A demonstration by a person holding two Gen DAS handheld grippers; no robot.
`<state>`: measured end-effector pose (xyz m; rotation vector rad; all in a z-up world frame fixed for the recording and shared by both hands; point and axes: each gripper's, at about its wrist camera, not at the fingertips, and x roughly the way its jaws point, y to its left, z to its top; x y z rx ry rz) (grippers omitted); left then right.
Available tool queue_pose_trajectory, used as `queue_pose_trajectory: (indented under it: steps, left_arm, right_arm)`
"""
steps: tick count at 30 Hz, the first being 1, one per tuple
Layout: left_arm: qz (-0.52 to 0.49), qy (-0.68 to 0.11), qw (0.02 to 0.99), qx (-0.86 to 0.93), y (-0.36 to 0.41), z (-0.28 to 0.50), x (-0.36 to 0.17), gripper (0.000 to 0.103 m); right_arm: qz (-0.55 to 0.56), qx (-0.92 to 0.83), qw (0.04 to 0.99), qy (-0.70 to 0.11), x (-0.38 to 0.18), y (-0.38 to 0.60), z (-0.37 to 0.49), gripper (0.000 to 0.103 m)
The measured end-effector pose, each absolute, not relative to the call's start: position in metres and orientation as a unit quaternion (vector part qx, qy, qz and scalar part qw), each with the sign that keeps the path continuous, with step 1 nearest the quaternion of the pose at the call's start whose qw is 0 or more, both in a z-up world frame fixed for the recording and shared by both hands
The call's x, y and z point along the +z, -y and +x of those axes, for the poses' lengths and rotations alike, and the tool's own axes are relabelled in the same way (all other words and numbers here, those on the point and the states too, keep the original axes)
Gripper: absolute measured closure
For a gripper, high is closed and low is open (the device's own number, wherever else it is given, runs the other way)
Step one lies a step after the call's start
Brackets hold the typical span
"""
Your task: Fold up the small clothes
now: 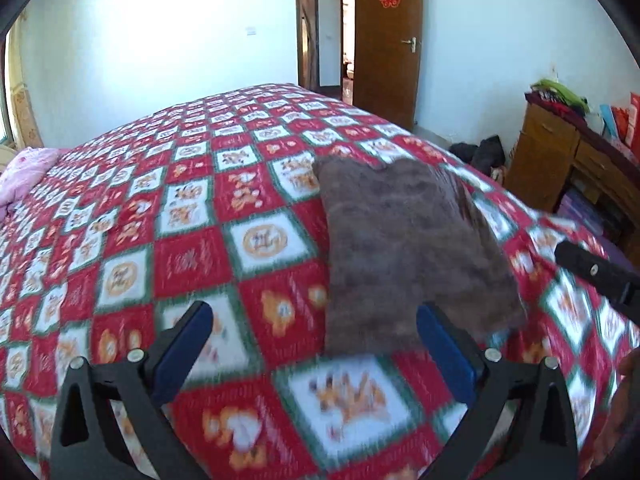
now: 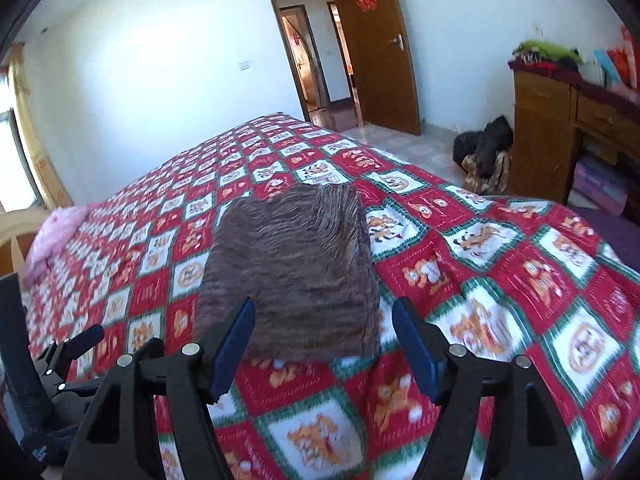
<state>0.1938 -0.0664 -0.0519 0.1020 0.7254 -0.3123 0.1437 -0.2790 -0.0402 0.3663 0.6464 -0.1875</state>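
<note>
The brown cloth (image 2: 292, 276) lies flat on the bed (image 2: 500, 292), in the middle of the right wrist picture and a bit right of the middle in the left wrist picture. It looks soft and fuzzy, with little ripples on top, so it is likely light and floppy and will bend and sag when lifted. It already looks like a neat block, maybe folded over once, though I cannot tell how many layers it has. The best place to grab it is probably the near edge or a near corner, low in the frame, pinching all the layers at once so none slide away. The right gripper (image 2: 324, 346) is wide open and holds nothing, with the cloth's near edge just ahead between its blue pads. The left gripper (image 1: 316, 350) is wide open too and empty, with the cloth's near corner by its right pad. A pink pillow (image 2: 56, 236) sits at the far left.
</note>
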Motion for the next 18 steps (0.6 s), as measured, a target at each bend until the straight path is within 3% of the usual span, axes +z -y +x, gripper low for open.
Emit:
queue_pose_trajectory:
  steps: [5, 9, 13, 16, 18]
  left_arm:
    - [0.028, -0.404, 0.897, -0.178, 0.099, 0.267, -0.07, 0.0]
    - [0.011, -0.436, 0.882, -0.178, 0.126, 0.314, -0.089, 0.006]
    - [-0.014, -0.473, 0.862, -0.18, 0.14, 0.335, -0.112, 0.026]
    - [-0.032, -0.457, 0.869, -0.187, 0.14, 0.331, -0.118, 0.028]
    - [-0.03, -0.449, 0.871, -0.197, 0.143, 0.33, -0.118, 0.038]
  right_arm:
    - [0.195, -0.079, 0.912, -0.352, -0.068, 0.317, 0.218, 0.031]
    - [0.228, -0.065, 0.891, -0.387, -0.098, 0.336, 0.27, 0.031]
    - [0.251, -0.069, 0.877, -0.403, -0.122, 0.347, 0.303, 0.031]
    - [0.238, -0.066, 0.886, -0.393, -0.127, 0.341, 0.312, 0.032]
    - [0.204, -0.055, 0.894, -0.395, -0.127, 0.329, 0.317, 0.043]
